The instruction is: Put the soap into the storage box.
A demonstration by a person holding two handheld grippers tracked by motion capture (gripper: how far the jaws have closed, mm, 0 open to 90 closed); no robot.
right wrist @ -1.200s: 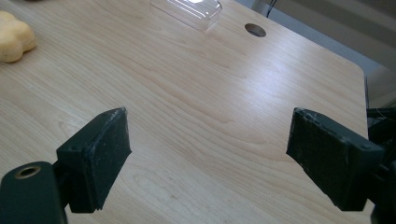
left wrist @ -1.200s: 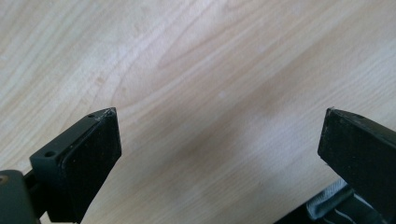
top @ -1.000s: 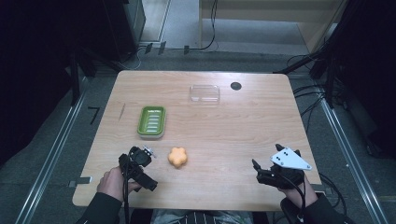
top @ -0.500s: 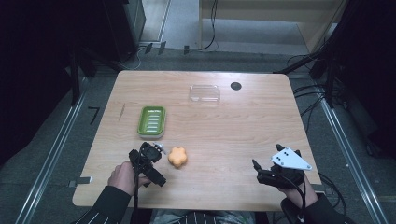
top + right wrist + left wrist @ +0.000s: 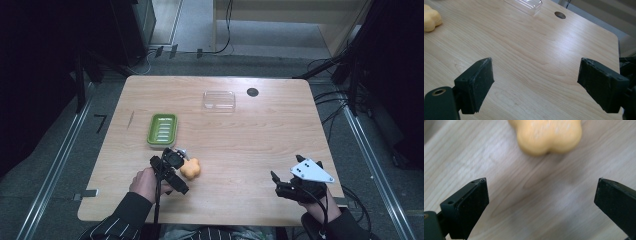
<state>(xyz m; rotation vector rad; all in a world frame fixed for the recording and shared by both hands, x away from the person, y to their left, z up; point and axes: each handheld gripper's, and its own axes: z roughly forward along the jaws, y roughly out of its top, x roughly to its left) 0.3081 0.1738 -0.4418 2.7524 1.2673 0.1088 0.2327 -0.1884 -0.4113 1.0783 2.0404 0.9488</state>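
Dark floor and cables ring a pale wooden table (image 5: 260,150) seen from the high view. On it, at about 12 o'clock near the far edge, lies a clear tray (image 5: 219,100), with a dark hole (image 5: 252,92) just to its right. A green dish (image 5: 162,129) sits at roughly 9 o'clock of the table's middle. Near the front edge at 7 o'clock lies the orange soap (image 5: 190,168) — lobed, flower-shaped, flat on the wood and just below the dish.

The left gripper (image 5: 176,161) is held by the left hand (image 5: 146,183) right beside the soap, at its 9 o'clock. In the left gripper view its jaws stand wide apart with bare wood between them, and the soap (image 5: 547,133) lies ahead at 12 o'clock, beyond the tips and not touching them.

The right gripper (image 5: 280,184) sits at 5 o'clock on the table, well apart from the soap, with its grey plate on top. In the right gripper view its jaws are also spread wide over bare wood — the soap (image 5: 431,21) far off at 10 o'clock, the tray (image 5: 524,4) and hole (image 5: 560,15) toward 12.
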